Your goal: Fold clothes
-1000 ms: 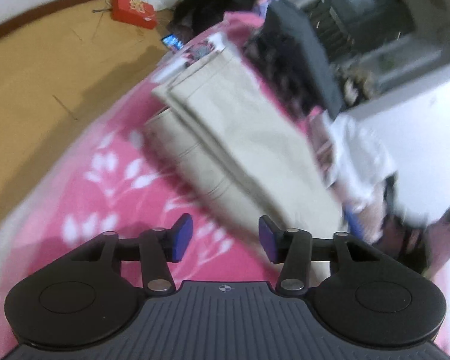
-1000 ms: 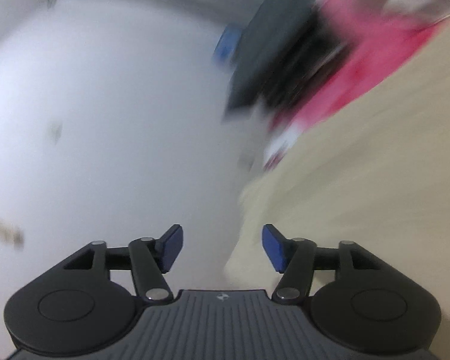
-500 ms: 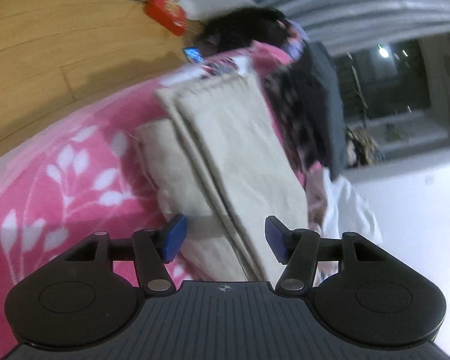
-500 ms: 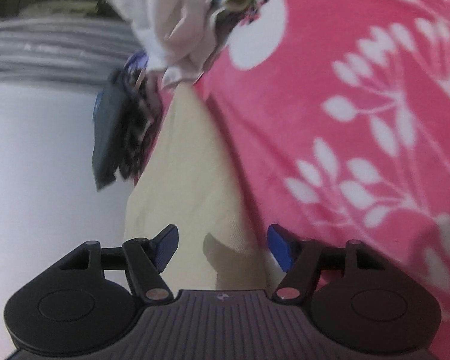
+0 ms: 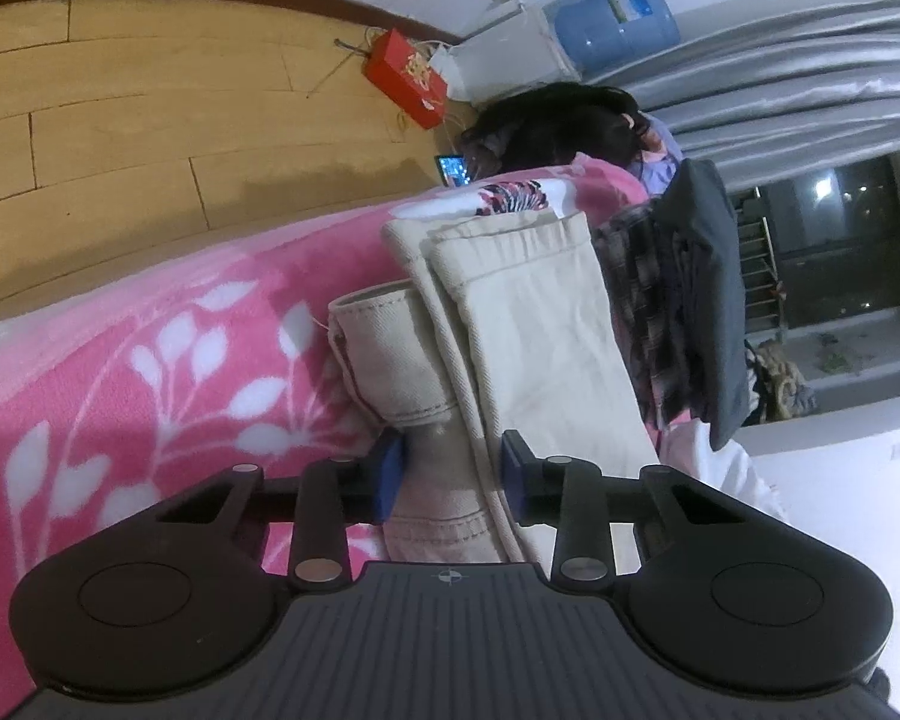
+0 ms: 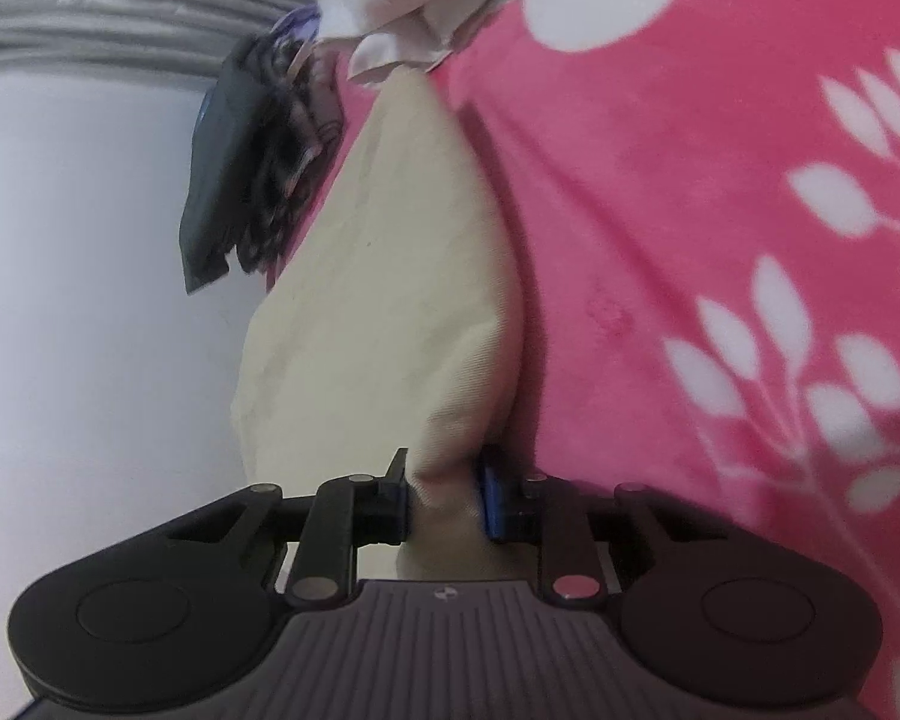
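Cream twill trousers (image 5: 528, 324), folded flat; fleecy pink blanket (image 5: 150, 360)

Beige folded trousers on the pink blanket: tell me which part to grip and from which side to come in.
Grip the beige folded trousers at the near folded end, coming in low from this short side along their length. The layers stack thick there and the edge lies free on the pink floral blanket. The left gripper and right gripper, jaws just closing, already pinch cloth there.
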A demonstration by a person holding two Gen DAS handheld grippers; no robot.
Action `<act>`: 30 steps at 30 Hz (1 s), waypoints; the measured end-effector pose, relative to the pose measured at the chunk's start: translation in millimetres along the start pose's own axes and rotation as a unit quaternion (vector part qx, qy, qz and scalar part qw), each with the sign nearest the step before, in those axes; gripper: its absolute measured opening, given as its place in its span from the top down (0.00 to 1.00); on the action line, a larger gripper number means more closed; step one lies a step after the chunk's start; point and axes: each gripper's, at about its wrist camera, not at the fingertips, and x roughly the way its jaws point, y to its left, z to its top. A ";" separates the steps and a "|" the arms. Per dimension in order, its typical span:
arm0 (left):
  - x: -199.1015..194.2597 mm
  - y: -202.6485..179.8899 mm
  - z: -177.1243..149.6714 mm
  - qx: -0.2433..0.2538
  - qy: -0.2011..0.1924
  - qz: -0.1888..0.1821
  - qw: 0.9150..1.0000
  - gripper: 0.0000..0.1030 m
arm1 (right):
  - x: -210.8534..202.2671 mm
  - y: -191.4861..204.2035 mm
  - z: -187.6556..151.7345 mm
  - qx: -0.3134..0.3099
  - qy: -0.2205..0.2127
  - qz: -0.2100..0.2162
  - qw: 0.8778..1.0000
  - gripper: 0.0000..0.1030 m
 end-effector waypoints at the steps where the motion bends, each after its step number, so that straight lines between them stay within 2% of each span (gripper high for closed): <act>1: -0.3 -0.3 0.4 -0.003 0.001 0.002 1.000 0.68 | -1.5 -1.6 -0.7 0.006 -0.001 -0.002 1.000 0.72; 4: 0.9 -2.4 1.1 0.002 0.002 0.011 1.000 0.67 | -4.0 -3.3 -4.2 0.010 0.002 -0.009 1.000 0.58; 10: 3.5 -1.7 -5.9 0.013 -0.011 0.022 1.000 0.67 | 19.7 9.5 -8.1 -0.022 0.018 -0.016 0.999 0.54; 12: 2.3 -1.4 -9.1 0.013 -0.020 0.023 0.999 0.68 | 28.5 19.8 -8.8 -0.056 0.028 -0.023 0.998 0.59; 14: -0.4 -3.3 -10.8 0.013 -0.023 0.022 0.999 0.70 | 28.5 26.7 -8.3 -0.075 0.029 -0.035 0.996 0.80; 16: -3.7 -6.6 -12.2 0.012 -0.024 0.020 0.999 0.72 | 19.8 26.8 -4.3 -0.067 0.018 -0.025 0.997 0.86; 19: -12.4 -20.6 -16.8 0.026 -0.017 0.009 0.999 0.75 | -2.5 31.3 1.5 -0.072 -0.005 -0.011 0.997 0.88; 25: -12.3 -55.7 -52.3 0.058 0.033 -0.039 0.997 0.76 | -78.3 33.8 20.4 -0.104 -0.051 -0.031 0.993 0.90; 28: 4.9 -80.7 -86.1 0.081 0.085 -0.077 0.990 0.76 | -133.1 26.6 26.8 -0.118 -0.083 -0.061 0.988 0.90; 30: 18.5 -95.7 -113.0 0.098 0.128 -0.100 0.982 0.76 | -177.0 16.8 23.1 -0.119 -0.108 -0.088 0.983 0.90</act>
